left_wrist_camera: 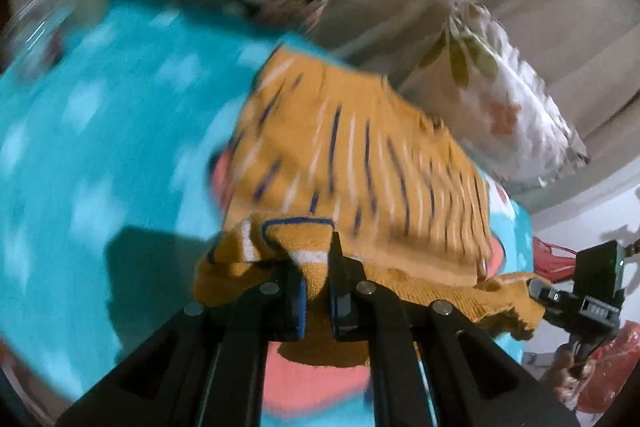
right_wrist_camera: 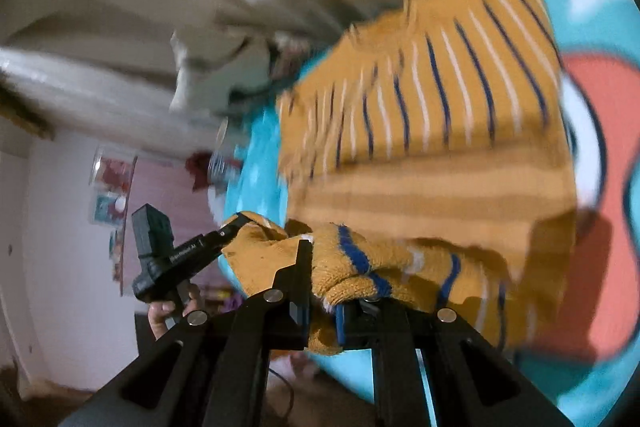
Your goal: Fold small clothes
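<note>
1. Mustard knit garment (left_wrist_camera: 360, 163), striped blue and white, lies on a turquoise blanket (left_wrist_camera: 100, 147); both views are motion-blurred.
2. I see my left gripper (left_wrist_camera: 316, 267) pinched on the garment's near edge, fingers nearly together.
3. My right gripper (right_wrist_camera: 320, 283) is likewise clamped on a bunched fold of that edge.
4. Each gripper shows in the other's view, gripping a corner of the garment.
5. Small print on the left gripper's body is unreadable.
6. Floral pillow (left_wrist_camera: 500, 95) sits beyond the blanket; pale walls behind.
</note>
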Motion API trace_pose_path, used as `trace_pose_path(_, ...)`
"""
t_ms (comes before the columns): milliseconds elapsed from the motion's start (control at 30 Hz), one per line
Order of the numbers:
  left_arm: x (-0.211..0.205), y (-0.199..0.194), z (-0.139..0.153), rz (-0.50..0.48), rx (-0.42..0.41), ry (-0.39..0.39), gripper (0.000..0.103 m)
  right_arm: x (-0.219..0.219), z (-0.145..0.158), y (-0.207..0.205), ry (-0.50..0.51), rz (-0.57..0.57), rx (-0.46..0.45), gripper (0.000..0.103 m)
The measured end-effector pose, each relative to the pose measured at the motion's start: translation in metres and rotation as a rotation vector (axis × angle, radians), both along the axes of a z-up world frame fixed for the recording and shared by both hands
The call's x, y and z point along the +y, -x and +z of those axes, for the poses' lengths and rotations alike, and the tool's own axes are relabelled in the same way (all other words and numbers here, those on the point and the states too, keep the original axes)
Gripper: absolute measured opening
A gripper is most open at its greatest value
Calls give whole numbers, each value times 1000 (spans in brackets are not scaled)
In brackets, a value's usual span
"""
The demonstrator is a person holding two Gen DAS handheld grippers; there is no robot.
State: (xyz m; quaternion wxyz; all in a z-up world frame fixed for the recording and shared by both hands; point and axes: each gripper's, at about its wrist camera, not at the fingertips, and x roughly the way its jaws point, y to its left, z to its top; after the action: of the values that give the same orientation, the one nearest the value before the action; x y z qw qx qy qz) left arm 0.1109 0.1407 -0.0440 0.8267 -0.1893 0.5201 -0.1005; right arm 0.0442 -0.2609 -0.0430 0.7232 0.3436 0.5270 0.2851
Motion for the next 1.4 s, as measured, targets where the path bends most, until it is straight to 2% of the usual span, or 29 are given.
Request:
trace_pose_path(67,-10,-58,-8,-13,7,-27,8,0,-5,-40,26,-49,9,13)
trace_pose_path(133,-18,-110,-24,-25,43,-49,11,-5,-24,-90,57,-116,44,14)
trace_pose_path(167,-19,-126,-30,-29,64,-32,12,-8,-34,-106,70,-149,78,19)
trace_pose_path(233,-19,-149,-34,-34,85,34,15,-19,-62,-139,59,-234,164,21)
trace_pose_path(267,-18,-153,-31,-44,70,53,24,-25,-71,-148,41,-279,188,27)
trace_pose_path(300,-17,-156,-27,-58,47,69,41,-28,-75,-152,27,-302,197,34)
trace_pose_path(333,-15,-157,-20,-62,7,78,51,-33,-78,-155,5,-341,203,50)
trace_pose_path(367,-11,-158,-16,-56,-20,83,66,-37,-78,-156,-6,-365,199,66)
trace_pose_path(400,-7,-159,-13,-46,-41,93,70,-45,-76,-157,-19,-405,184,73)
trace_pose_path(433,-2,-162,-12,-38,-45,112,70,-52,-74,-158,-21,-432,174,83)
trace_pose_path(533,6,-164,-12,-28,-30,130,70,-73,-70,-158,-21,-522,164,84)
trace_pose_path(633,-7,-154,-9,-83,-46,71,70,-78,-54,-149,21,-547,135,84)
trace_pose_path(733,-27,-137,-18,-177,-63,31,70,-48,-30,-137,140,-453,60,84)
trace_pose_path(800,-40,-132,-32,-232,-42,11,70,-21,-24,-126,218,-340,11,84)
trace_pose_path(833,-45,-135,-42,-244,-20,-15,70,-9,-26,-124,225,-296,6,84)
trace_pose_path(900,-46,-145,-58,-222,-5,-64,70,6,-39,-123,213,-218,35,84)
trace_pose_path(967,-37,-158,-70,-149,2,-171,70,3,-62,-131,271,-243,102,82)
trace_pose_path(1000,-30,-164,-75,-120,17,-166,70,-4,-69,-133,299,-276,118,80)
trace_pose_path(1033,-18,-168,-74,-85,15,-90,70,-18,-78,-136,346,-336,135,73)
trace_pose_path(1067,-11,-170,-73,-61,27,-53,70,-30,-83,-138,368,-389,147,61)
trace_pose_path(1100,-6,-172,-73,-46,45,-25,70,-51,-88,-138,320,-455,161,59)
trace_pose_path(1167,3,-173,-72,-9,67,36,70,-70,-88,-133,238,-520,183,59)
trace_pose_path(1200,7,-172,-71,8,72,61,70,-76,-82,-129,243,-553,174,61)
trace_pose_path(1267,17,-163,-65,47,71,91,70,-85,-65,-119,341,-585,123,77)
trace_pose_path(1300,19,-158,-61,69,64,85,70,-91,-55,-110,392,-598,92,78)
trace_pose_path(1400,23,-129,-44,129,35,1,70,-111,-44,-87,393,-596,74,78)
